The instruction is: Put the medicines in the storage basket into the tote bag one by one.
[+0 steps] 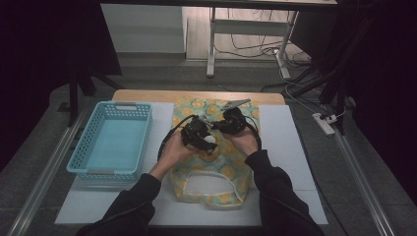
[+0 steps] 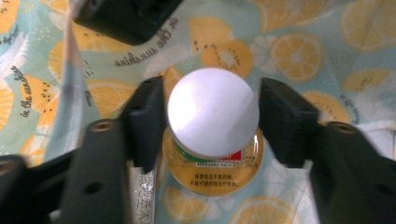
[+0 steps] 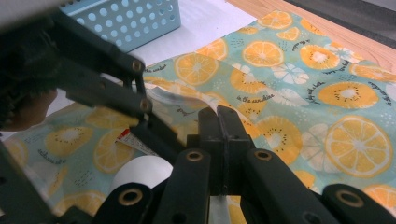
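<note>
Two grippers at a fruit-print bag (image 1: 216,147), a white-capped bottle (image 2: 213,121) going in.
Left gripper (image 2: 212,116) fingers stood apart either side of the cap, not pressing; right gripper (image 3: 224,140) fingers were shut on the bag's edge; best to hold that edge up and lift the left straight off, sparing the bottle a knock.

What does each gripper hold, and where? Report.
Right gripper: shut on the fruit-print fabric bag, by a lifted edge. Left gripper: jaws flank the white-capped yellow bottle at its cap; whether they press cannot be told.
</note>
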`<action>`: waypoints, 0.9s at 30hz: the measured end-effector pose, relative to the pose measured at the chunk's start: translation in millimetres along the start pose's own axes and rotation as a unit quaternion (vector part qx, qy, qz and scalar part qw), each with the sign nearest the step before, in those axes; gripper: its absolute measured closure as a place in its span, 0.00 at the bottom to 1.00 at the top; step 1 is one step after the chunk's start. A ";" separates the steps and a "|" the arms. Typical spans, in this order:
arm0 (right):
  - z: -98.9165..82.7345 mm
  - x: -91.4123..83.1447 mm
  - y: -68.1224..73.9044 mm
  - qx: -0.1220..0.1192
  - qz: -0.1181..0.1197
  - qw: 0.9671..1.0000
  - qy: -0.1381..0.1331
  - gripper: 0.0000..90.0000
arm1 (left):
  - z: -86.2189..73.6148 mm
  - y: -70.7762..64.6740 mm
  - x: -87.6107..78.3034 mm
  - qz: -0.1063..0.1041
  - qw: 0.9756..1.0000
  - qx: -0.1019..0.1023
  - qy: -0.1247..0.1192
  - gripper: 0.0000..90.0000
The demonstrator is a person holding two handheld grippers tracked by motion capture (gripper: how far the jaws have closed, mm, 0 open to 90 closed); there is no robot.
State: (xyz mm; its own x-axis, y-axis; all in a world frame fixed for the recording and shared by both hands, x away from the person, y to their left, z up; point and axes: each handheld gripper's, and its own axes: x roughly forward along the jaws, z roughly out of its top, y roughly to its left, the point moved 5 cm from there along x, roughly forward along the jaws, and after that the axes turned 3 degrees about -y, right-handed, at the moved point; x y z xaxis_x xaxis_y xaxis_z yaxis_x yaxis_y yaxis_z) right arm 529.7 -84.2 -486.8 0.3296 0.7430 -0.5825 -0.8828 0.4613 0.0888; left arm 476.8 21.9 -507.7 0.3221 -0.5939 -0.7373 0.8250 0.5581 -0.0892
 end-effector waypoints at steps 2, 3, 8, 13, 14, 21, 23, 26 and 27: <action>-0.2 -0.2 0.1 0.000 0.000 1.000 0.000 1.00 | 0.8 -0.1 -4.1 0.002 1.000 -0.002 -0.005 0.41; -0.3 -0.5 0.2 -0.001 0.001 1.000 0.000 1.00 | 0.8 -0.2 -6.7 0.003 1.000 -0.004 -0.008 0.39; 0.3 -2.9 1.7 -0.001 0.003 1.000 -0.002 1.00 | -2.5 -1.9 -21.1 -0.009 0.999 -0.020 -0.032 0.33; 0.9 -4.2 2.6 -0.004 0.003 1.000 -0.002 1.00 | -9.5 -5.0 -32.2 -0.018 0.999 -0.024 -0.040 0.24; 1.1 -4.4 3.1 -0.004 0.003 1.000 -0.002 1.00 | -10.9 -5.9 -34.0 -0.022 0.999 -0.027 -0.042 0.23; 1.9 -4.3 5.8 -0.007 0.005 1.000 -0.002 1.00 | -19.7 -10.4 -42.9 -0.030 0.997 -0.043 -0.060 0.05; 2.0 -4.5 6.4 -0.007 0.006 1.000 -0.001 1.00 | -21.8 -11.9 -45.0 -0.035 0.996 -0.049 -0.068 0.01; 2.0 -4.9 7.2 -0.007 0.006 1.000 -0.001 1.00 | -25.9 -16.8 -47.7 -0.044 0.994 -0.052 -0.081 0.01; 2.0 -5.0 7.3 -0.008 0.006 1.000 -0.001 1.00 | -27.5 -18.4 -48.1 -0.042 0.995 -0.050 -0.080 0.00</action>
State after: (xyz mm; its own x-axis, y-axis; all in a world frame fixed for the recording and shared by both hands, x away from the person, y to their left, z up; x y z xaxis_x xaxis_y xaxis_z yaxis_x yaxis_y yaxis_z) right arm 522.3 -83.7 -481.6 0.3194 0.7492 -0.5803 -0.8919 0.4446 0.0831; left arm 433.4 56.1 -489.0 0.3306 -0.7207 -0.6093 0.8043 0.5529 -0.2177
